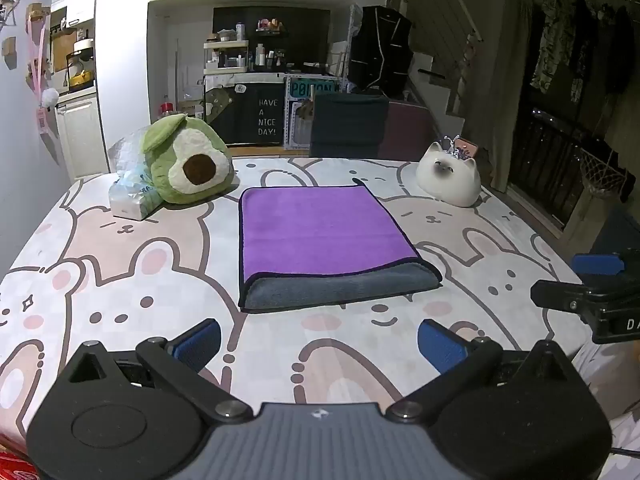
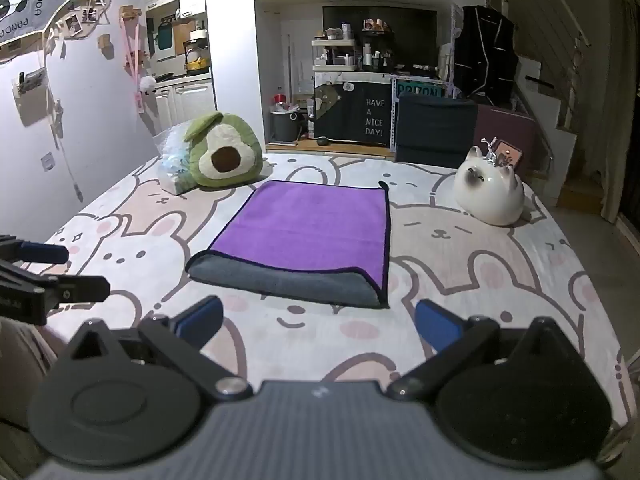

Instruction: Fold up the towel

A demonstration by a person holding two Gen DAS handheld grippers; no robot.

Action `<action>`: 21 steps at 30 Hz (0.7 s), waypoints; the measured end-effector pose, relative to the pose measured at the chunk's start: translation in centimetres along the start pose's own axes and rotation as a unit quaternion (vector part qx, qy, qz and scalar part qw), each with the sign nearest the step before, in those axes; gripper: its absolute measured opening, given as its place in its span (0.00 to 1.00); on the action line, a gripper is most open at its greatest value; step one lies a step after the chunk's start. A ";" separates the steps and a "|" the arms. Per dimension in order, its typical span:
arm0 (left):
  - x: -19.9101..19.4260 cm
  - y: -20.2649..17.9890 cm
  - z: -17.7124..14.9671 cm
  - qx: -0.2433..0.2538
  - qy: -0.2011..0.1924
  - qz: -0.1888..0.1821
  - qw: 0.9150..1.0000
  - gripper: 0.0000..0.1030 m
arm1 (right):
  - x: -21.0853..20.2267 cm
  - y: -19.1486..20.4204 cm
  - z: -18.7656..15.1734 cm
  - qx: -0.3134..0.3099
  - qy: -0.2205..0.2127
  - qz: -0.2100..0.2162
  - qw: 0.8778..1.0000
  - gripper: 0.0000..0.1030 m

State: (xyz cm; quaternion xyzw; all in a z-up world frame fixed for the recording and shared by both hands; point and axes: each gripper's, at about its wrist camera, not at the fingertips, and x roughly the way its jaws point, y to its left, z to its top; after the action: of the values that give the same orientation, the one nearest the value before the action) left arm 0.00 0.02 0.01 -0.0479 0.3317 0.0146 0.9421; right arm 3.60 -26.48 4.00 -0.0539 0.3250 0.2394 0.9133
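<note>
Two claws hang released, gripping nothing: the left claw (image 1: 320, 344) and right claw (image 2: 319, 328) both sit just short of the towel (image 1: 320, 240). It lies folded on the bunny-print bed (image 1: 120, 300), purple over grey. Beyond it: an avocado plush (image 1: 186, 160) left, a cat figurine (image 1: 450, 180), perhaps ceramic, right.

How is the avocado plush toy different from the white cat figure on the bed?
The avocado plush is green, soft fabric, standing far left beside a plastic pack; the cat figure is white, glossy and hard-looking, standing far right. The plush looks bigger. Both stand beyond the folded purple towel, touching neither towel nor grippers.
</note>
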 end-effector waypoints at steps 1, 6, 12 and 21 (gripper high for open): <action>0.0 0.0 0.0 0.000 0.000 0.000 1.000 1.00 | 0.0 0.0 0.0 -0.001 0.000 -0.001 1.000 1.00; 0.1 0.0 0.0 0.001 0.000 0.001 1.000 1.00 | 0.0 0.0 0.0 0.000 0.000 -0.002 1.000 1.00; 0.0 0.0 0.0 0.000 -0.002 0.001 1.000 1.00 | -0.2 0.1 0.1 0.003 -0.002 -0.003 1.000 1.00; -0.1 -0.4 0.2 0.004 0.000 -0.001 1.000 1.00 | 0.0 -0.1 0.0 0.004 -0.001 0.003 1.000 1.00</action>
State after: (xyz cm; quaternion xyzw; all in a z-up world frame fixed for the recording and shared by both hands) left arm 0.08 -0.33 0.26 -0.0442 0.3315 0.0126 0.9423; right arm 3.62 -26.59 4.01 -0.0493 0.3249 0.2406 0.9133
